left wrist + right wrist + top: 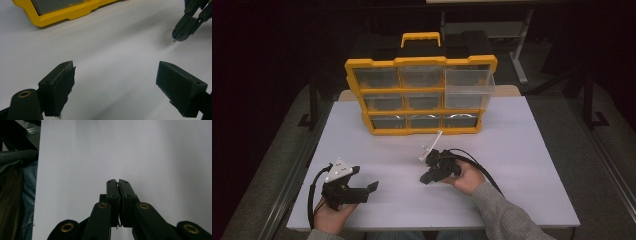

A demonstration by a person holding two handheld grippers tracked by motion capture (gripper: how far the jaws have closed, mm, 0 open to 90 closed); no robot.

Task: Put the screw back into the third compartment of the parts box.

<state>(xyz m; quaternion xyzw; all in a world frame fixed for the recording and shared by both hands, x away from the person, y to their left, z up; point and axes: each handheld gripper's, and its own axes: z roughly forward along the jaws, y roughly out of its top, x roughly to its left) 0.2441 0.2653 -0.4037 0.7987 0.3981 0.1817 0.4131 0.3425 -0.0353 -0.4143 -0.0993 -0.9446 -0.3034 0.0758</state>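
- Grippers sit low on the near half of the table [522,150], well apart from each other, which reads as a resting or ready stance before any reach toward the organizer [421,95].
- Left gripper [364,190] lies near the table's left front edge with its jaws spread wide and nothing between them; in the left gripper view bare white table shows through the gap.
- Right gripper [427,178] is nearer the middle, its jaws pressed together; a tiny speck seems to sit at the tips, too small to say whether anything is pinched there.
- Organizer stands upright at the far side, drawer fronts facing the person, probably for easy access; its upper right drawer [469,84] juts out past the frame, so it looks pulled partly open.
- Drawer contents are hard to make out through the clear fronts.
- Surroundings beyond the table are dark, and the organizer is cut off in the left gripper view.
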